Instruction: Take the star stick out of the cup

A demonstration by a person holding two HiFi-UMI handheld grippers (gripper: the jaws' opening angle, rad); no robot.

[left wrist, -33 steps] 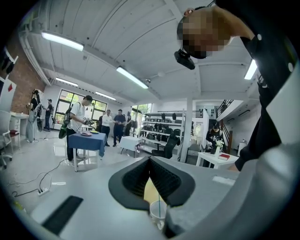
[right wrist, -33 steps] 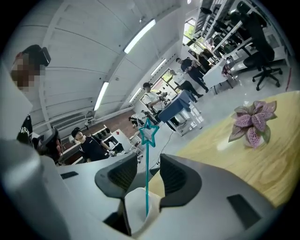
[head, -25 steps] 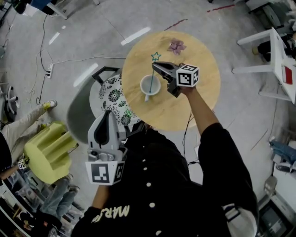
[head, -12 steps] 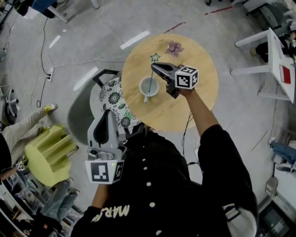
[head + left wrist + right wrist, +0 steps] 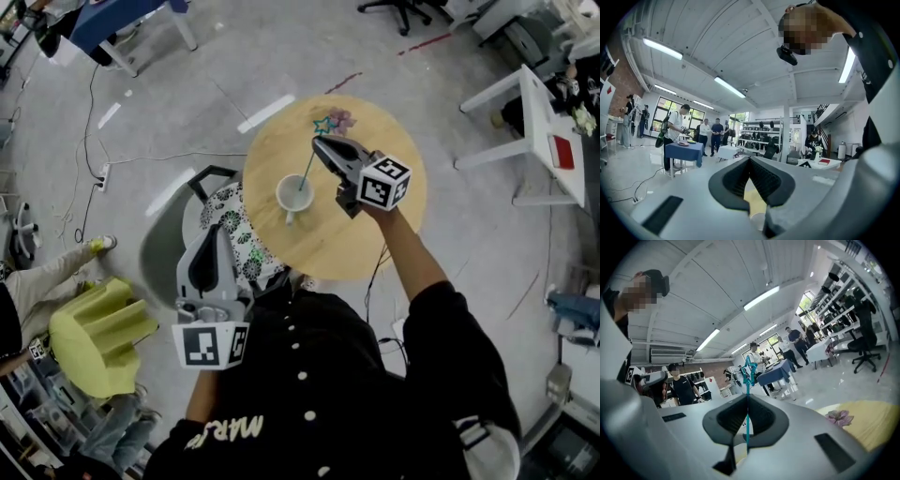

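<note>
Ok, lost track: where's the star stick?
In the head view the star stick is held by the right gripper over the round table, tip at the white cup.

star stick tip over cup mouth, inside or above unclear, flower partly behind star

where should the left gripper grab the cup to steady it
Probably the handle: it sticks out from the cup toward the person, on the near side where the left gripper is. Open the jaws, come in level from there and close across the handle. That stays clear of the stick, which leans away toward the right gripper holding it.
</note>
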